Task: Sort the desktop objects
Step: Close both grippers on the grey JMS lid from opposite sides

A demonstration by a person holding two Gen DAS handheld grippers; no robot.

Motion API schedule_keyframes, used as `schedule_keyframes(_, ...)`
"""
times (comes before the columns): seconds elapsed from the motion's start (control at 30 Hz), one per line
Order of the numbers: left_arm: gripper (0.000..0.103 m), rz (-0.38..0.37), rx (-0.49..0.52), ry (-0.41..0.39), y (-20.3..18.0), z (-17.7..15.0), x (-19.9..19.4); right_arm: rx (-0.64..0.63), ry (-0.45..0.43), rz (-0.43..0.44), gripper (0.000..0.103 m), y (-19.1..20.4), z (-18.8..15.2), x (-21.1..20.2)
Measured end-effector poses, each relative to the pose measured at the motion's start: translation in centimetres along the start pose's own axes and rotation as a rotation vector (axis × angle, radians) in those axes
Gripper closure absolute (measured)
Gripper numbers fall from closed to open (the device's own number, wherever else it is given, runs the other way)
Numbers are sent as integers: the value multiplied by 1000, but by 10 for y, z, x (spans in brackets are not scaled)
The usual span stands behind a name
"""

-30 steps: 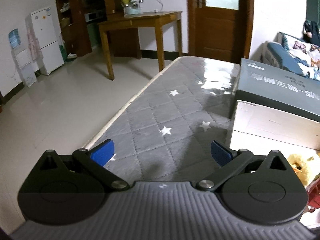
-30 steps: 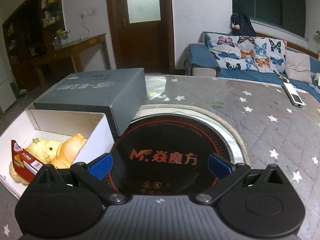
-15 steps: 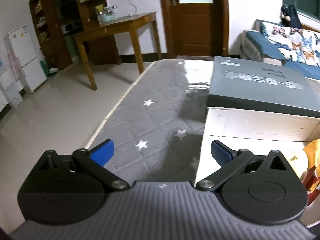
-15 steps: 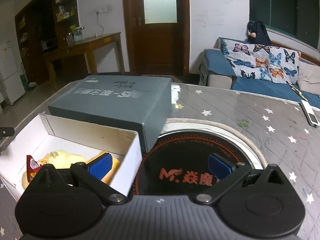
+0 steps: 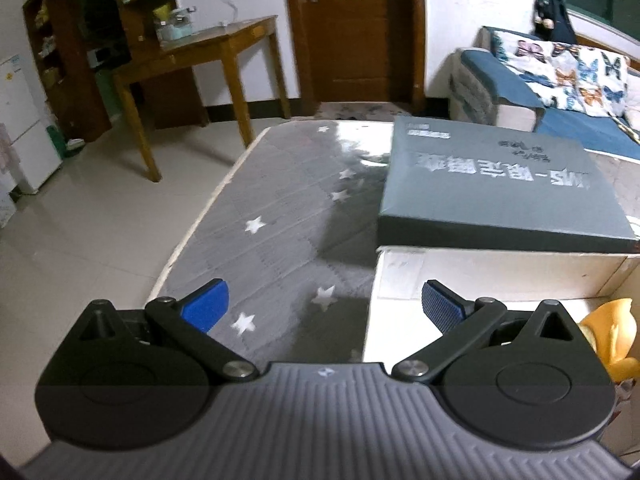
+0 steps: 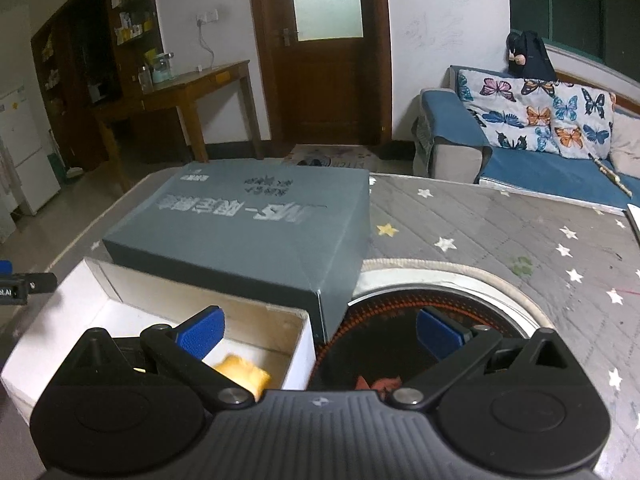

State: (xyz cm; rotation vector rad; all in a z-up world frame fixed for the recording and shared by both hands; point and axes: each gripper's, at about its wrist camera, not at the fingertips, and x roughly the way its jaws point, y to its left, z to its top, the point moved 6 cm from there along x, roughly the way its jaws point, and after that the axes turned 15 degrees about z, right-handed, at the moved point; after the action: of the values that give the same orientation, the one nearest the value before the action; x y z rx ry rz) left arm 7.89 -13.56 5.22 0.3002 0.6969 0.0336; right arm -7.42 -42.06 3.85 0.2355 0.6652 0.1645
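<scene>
An open white box (image 5: 496, 276) (image 6: 100, 304) sits on the grey star-patterned table, with a yellow plush toy (image 5: 612, 336) (image 6: 242, 372) lying inside it. A flat grey-blue lid (image 5: 496, 188) (image 6: 248, 228) with printed lettering rests just behind the box. My left gripper (image 5: 324, 300) hangs open over the box's left wall, holding nothing. My right gripper (image 6: 318, 330) is open and empty too, straddling the box's right wall and a round black induction hob (image 6: 400, 344). The left gripper's blue tip (image 6: 6, 274) shows at the far left of the right wrist view.
The table's left edge (image 5: 200, 216) drops to a tiled floor. A wooden side table (image 5: 200, 56), a brown door (image 6: 320, 48) and a blue sofa with butterfly cushions (image 6: 540, 128) stand beyond. A white remote (image 6: 634, 220) lies at the table's right edge.
Both grippers have risen and swung left; the white box and grey lid have moved toward the centre of each view. The hob now sits lower, partly hidden by my right gripper. Jaws stayed open.
</scene>
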Motion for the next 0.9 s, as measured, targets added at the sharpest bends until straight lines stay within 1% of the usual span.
schedule_keyframes(0.1,0,-26,23,4,-9,13,8,12,13,6,0,-2,9,12)
schedule_keyframes(0.27,0,-48,53,4,-27,36,22,39,29,9,0,-9,19,31)
schedule_keyframes(0.43,0,-94,75,31,-47,55,46,77,46,32,0,-16,28,51)
schedule_keyframes(0.67,0,-147,87,103,-64,72,85,105,91,45,0,-28,39,85)
schedule_keyframes(0.77,0,-189,75,134,-68,75,99,125,103,54,0,-34,40,96)
schedule_keyframes(0.83,0,-226,49,156,-69,77,107,159,100,75,0,-40,41,102)
schedule_keyframes(0.9,0,-259,23,183,-68,79,114,218,98,109,0,-47,42,109)
